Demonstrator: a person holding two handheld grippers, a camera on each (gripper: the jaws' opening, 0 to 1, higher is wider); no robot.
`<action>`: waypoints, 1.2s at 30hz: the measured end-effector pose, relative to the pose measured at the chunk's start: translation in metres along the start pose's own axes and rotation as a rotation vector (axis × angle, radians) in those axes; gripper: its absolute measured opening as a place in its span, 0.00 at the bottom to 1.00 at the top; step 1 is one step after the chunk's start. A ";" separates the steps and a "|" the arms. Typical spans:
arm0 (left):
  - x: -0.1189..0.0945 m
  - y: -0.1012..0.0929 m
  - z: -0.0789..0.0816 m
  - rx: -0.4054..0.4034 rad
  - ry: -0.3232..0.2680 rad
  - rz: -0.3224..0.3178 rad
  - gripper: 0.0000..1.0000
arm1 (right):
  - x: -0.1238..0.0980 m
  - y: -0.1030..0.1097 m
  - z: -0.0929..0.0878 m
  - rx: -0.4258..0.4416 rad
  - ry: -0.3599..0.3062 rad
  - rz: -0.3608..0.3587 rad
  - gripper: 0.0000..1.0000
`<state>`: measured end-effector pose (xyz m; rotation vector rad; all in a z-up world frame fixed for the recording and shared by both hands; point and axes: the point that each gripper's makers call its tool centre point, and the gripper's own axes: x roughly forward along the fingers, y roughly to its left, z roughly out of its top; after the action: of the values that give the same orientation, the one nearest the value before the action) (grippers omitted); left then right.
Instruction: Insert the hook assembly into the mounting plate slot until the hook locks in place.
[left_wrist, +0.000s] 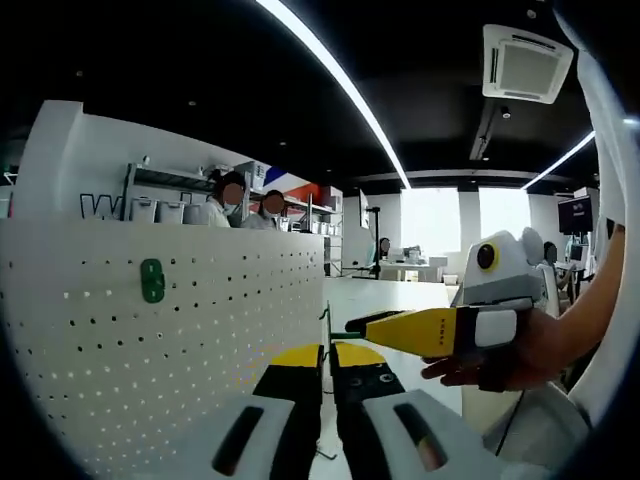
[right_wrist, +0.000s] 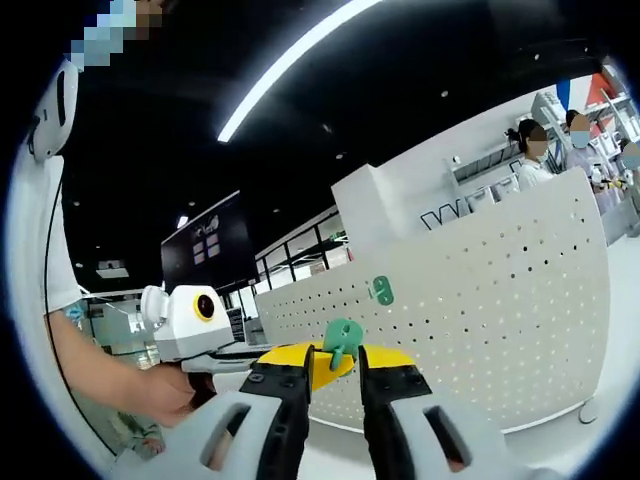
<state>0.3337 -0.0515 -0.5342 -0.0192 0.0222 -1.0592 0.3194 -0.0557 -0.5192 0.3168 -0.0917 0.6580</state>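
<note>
Right gripper (right_wrist: 334, 378) clenched on a smooth green plastic hook (right_wrist: 343, 340); left gripper (left_wrist: 327, 370) apparently clenched; perforated white pegboard (right_wrist: 480, 300) at two o'clock.

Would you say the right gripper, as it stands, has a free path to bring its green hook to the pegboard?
Probably yes. The right gripper holds the green hook facing the white pegboard, with open space between; the left gripper sits beside it, not across the path.

Each hand-held gripper (right_wrist: 333, 385) has black jaws tipped yellow on a white slotted body. The left hand-held gripper (left_wrist: 328, 378) matches. At nine o'clock, a white short sleeve (right_wrist: 45, 250) with a dark cable.
</note>
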 end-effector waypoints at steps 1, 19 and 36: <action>0.000 -0.001 0.000 0.002 0.001 -0.001 0.03 | 0.000 0.001 0.000 -0.001 -0.001 0.003 0.14; 0.000 -0.009 -0.001 0.045 0.006 0.004 0.02 | 0.000 -0.002 -0.001 0.031 0.007 -0.012 0.04; -0.002 -0.009 0.002 0.105 0.002 0.023 0.01 | 0.001 -0.001 -0.002 0.122 0.006 -0.047 0.00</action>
<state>0.3253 -0.0538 -0.5320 0.0767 -0.0317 -1.0364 0.3208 -0.0556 -0.5215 0.4332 -0.0386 0.6194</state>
